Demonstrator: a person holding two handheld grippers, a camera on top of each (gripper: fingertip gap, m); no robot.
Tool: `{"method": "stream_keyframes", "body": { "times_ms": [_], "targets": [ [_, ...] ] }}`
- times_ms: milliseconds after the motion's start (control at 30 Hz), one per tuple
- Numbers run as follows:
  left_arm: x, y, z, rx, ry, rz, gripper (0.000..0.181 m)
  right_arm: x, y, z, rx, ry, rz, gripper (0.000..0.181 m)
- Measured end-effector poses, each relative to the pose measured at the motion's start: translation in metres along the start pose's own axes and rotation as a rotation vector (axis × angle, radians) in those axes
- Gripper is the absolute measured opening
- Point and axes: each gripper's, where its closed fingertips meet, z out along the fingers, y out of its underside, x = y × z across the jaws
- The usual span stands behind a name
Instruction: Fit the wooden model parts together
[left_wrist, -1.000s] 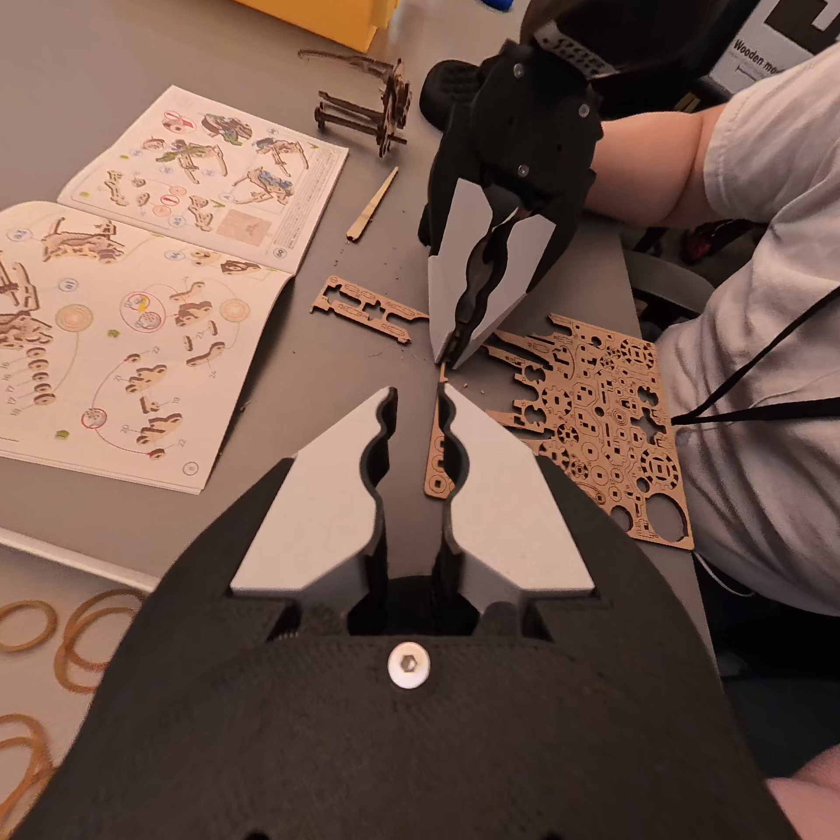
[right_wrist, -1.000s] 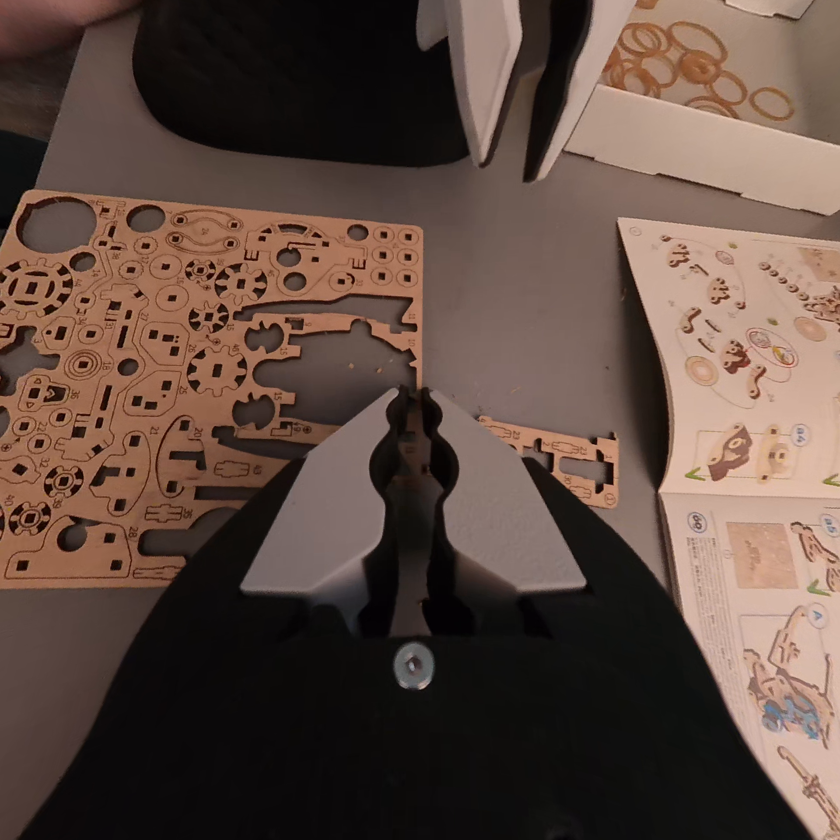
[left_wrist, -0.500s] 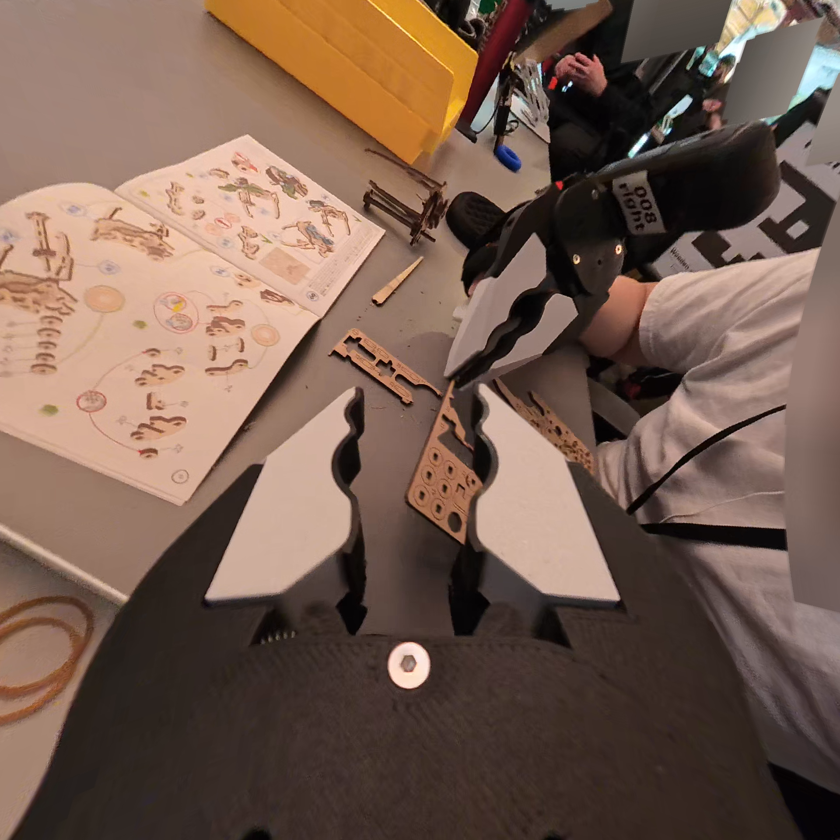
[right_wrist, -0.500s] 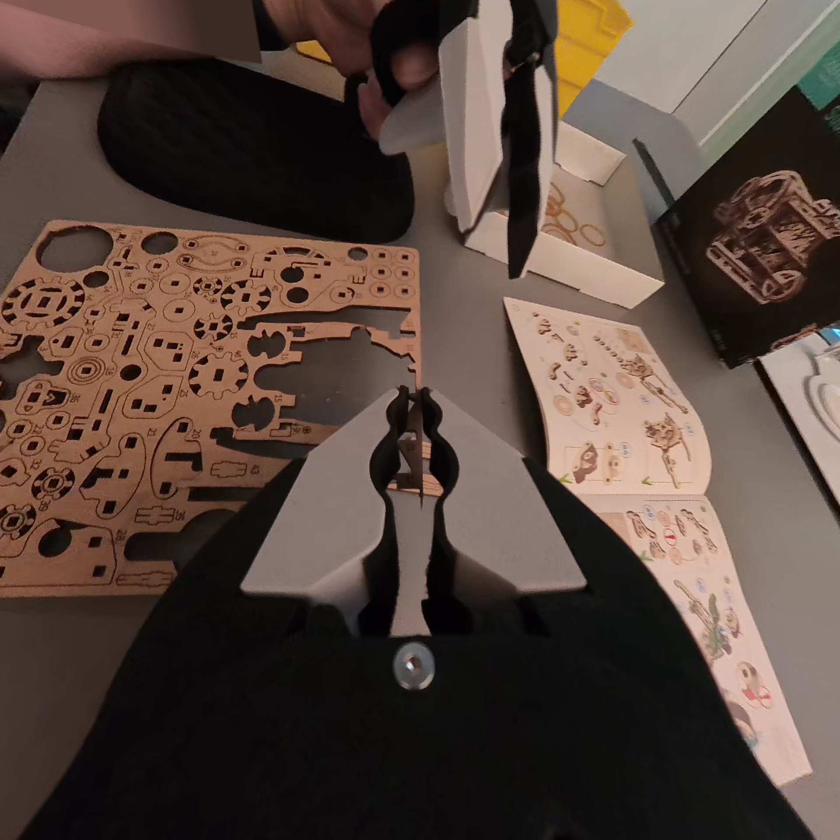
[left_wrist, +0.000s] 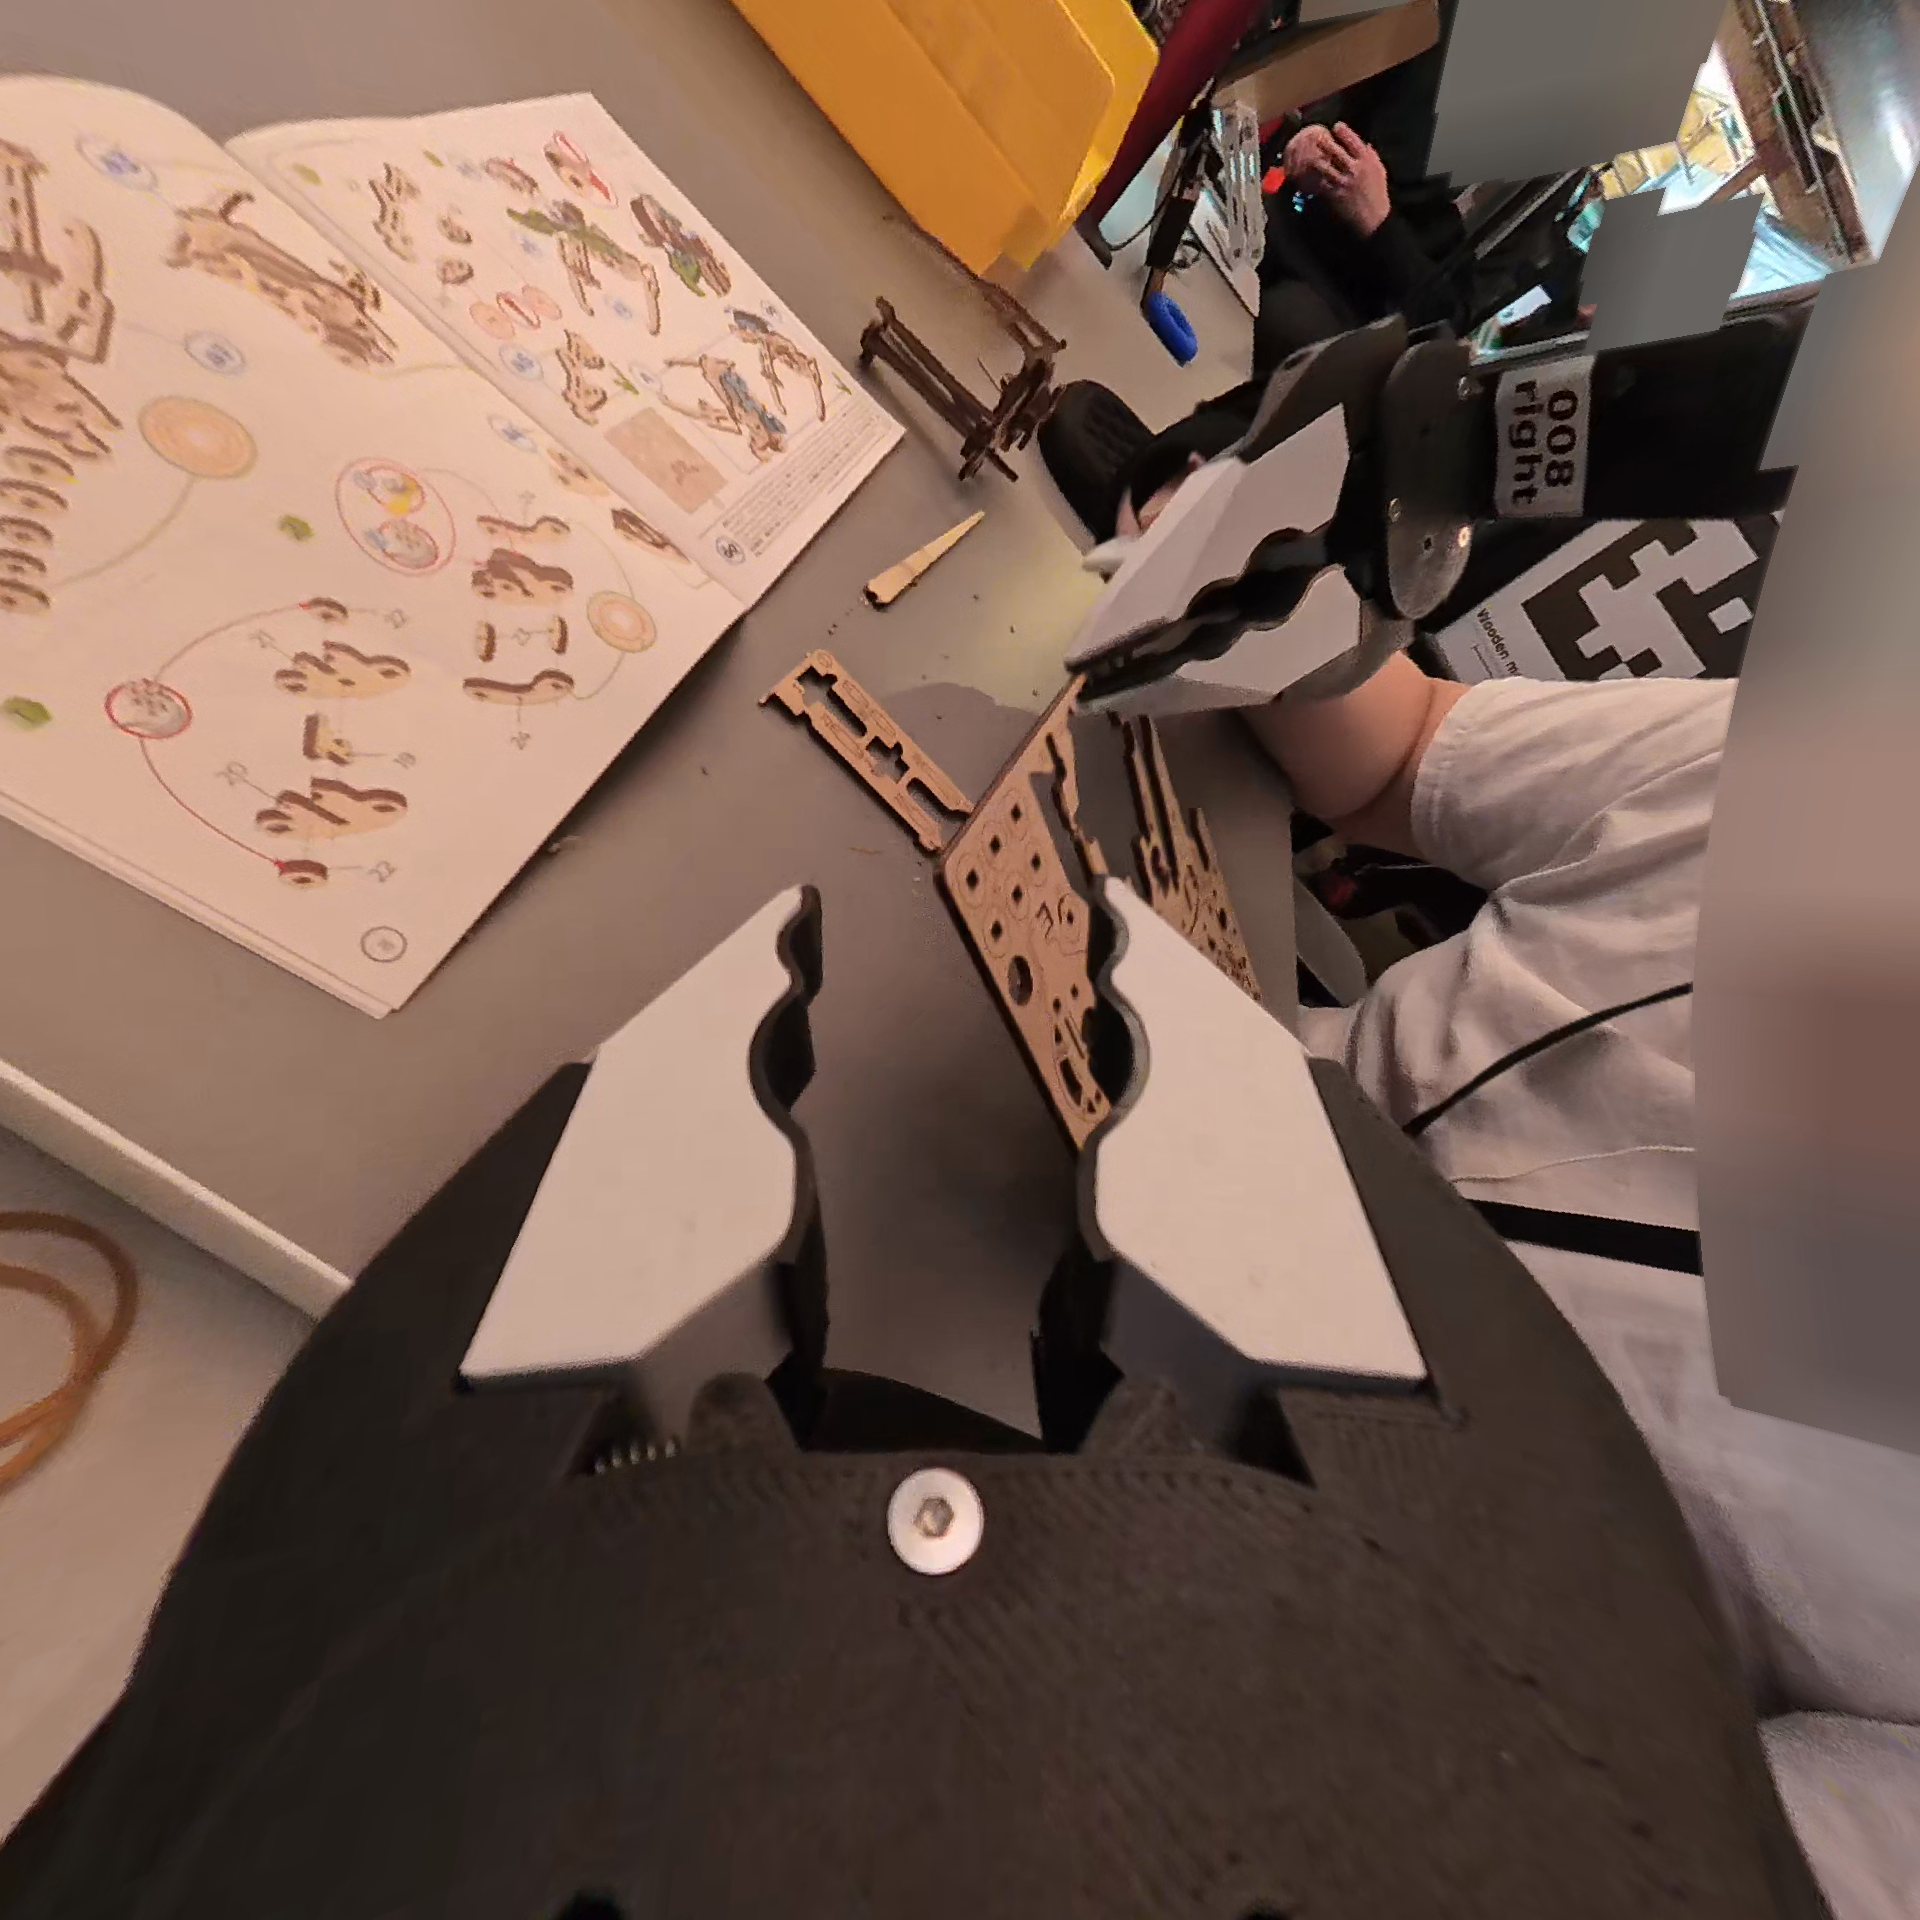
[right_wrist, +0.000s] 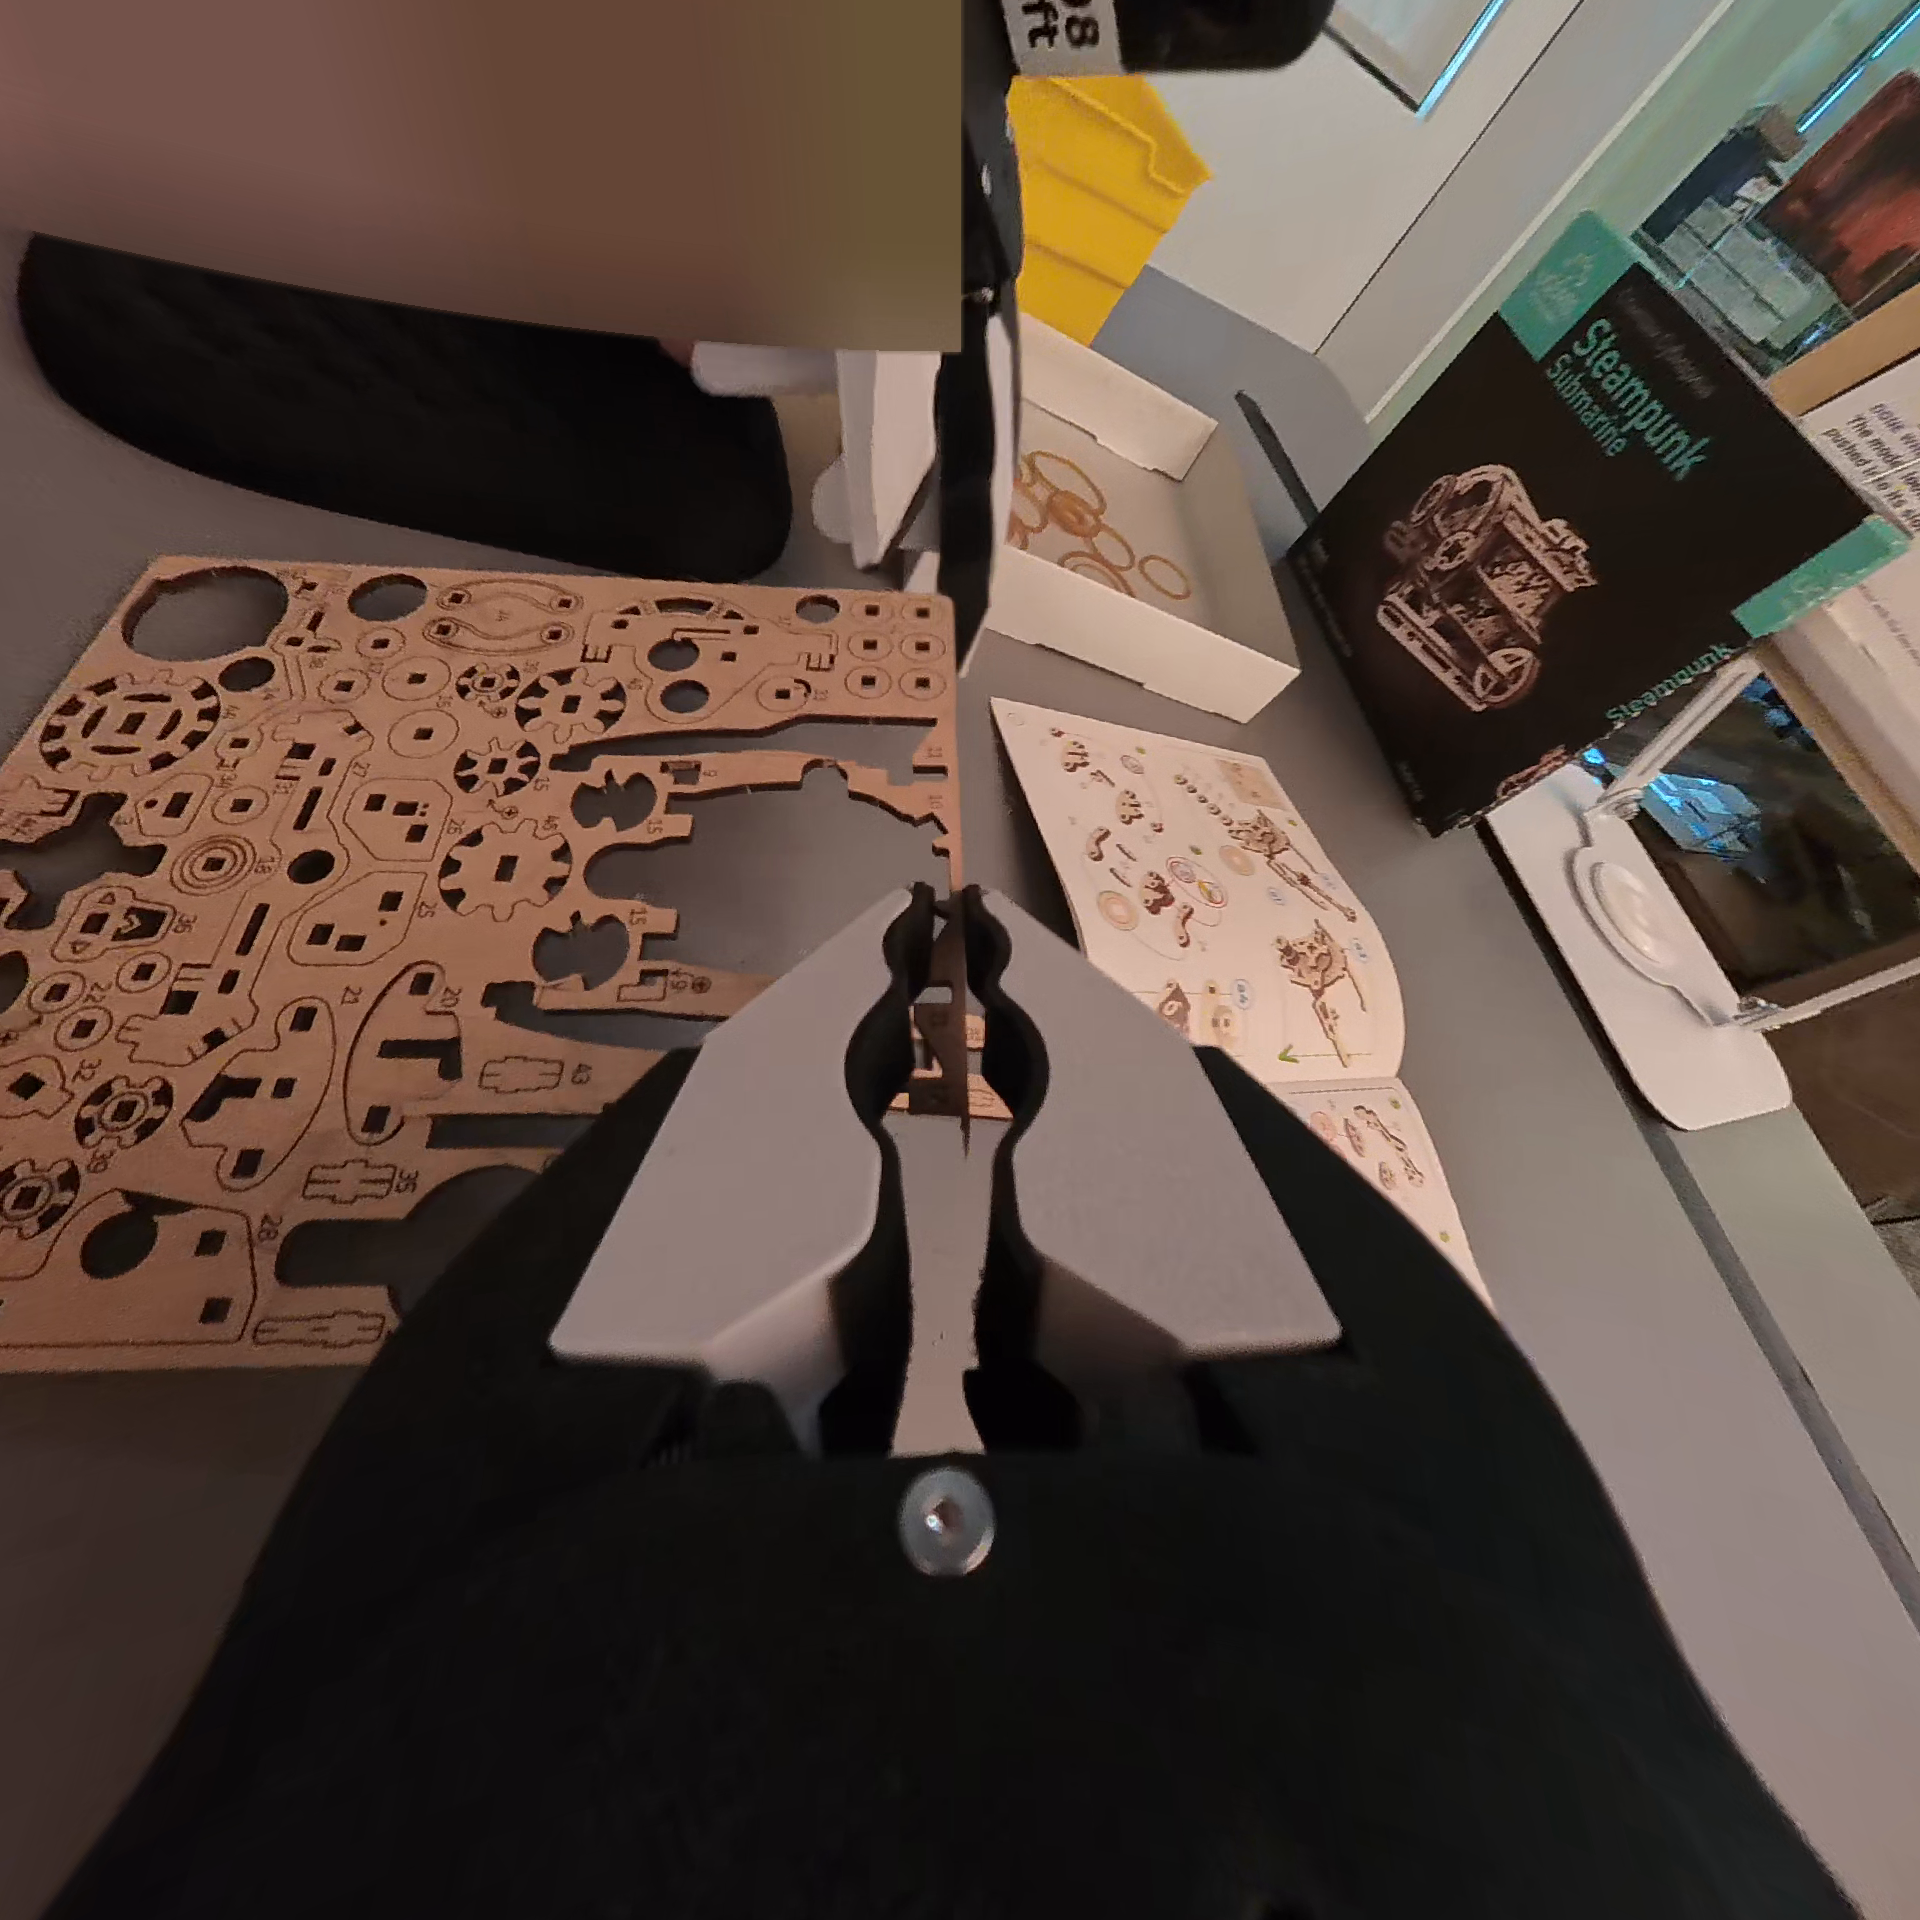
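Observation:
The laser-cut wooden parts sheet (left_wrist: 1023, 894) is tilted up off the grey table. My right gripper (left_wrist: 1091, 675) is shut on its corner and holds it up; the right wrist view shows my right gripper (right_wrist: 940, 896) pinching the sheet (right_wrist: 416, 831) at its right edge. My left gripper (left_wrist: 956, 920) is open and empty, just in front of the sheet, whose lower part runs behind the right finger. Whether they touch I cannot tell. A loose wooden strip (left_wrist: 873, 748) lies flat on the table beside the sheet.
An open instruction booklet (left_wrist: 364, 520) lies to the left. Behind it are a yellow bin (left_wrist: 966, 114), a part-built wooden assembly (left_wrist: 966, 395) and a wooden wedge (left_wrist: 925, 561). A white tray of rubber bands (right_wrist: 1143, 623) and a black kit box (right_wrist: 1579, 540) stand nearby. A person's arm (left_wrist: 1351, 758) is at the right. The left gripper's tips are roughly 8 centimetres from the right gripper's.
My right gripper has lifted the sheet by its corner from flat on the table to tilted in the air. My left gripper has opened wider and risen.

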Motion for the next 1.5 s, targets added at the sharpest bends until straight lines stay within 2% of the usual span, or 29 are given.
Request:
{"method": "stream_keyframes", "body": {
  "times_ms": [233,367,433,600,700,933,1033,1233,1500],
  "targets": [
    [0.010,0.015,0.005,-0.077,0.099,-0.040,0.028,0.009,0.001,-0.004,0.002,0.043,-0.013,0.004],
    [0.018,0.033,0.015,-0.186,0.151,-0.051,0.022,0.017,0.004,-0.005,0.011,0.064,0.021,0.004],
    [0.020,0.039,0.018,-0.224,0.170,-0.047,0.011,0.022,0.005,-0.007,0.019,0.078,0.033,0.004],
    [0.025,0.031,0.016,-0.182,0.208,-0.076,0.006,0.031,0.003,-0.007,0.067,0.109,0.057,0.006],
    [0.028,0.022,0.011,-0.134,0.232,-0.099,0.003,0.044,0.001,-0.011,0.099,0.163,0.101,0.034],
    [0.033,0.012,0.002,-0.077,0.231,-0.068,0.000,0.068,-0.009,-0.032,0.223,0.200,0.314,0.060],
    [0.030,0.008,-0.002,-0.053,0.217,-0.064,0.000,0.068,-0.012,-0.035,0.270,0.142,0.406,0.063],
    [0.027,0.003,-0.009,-0.023,0.201,-0.064,0.000,0.049,-0.010,-0.026,0.304,-0.103,0.665,0.068],
    [0.030,-0.002,-0.012,0.004,0.203,-0.042,0.000,0.001,0.005,-0.007,0.130,-0.389,0.798,0.071]
  ]
}}
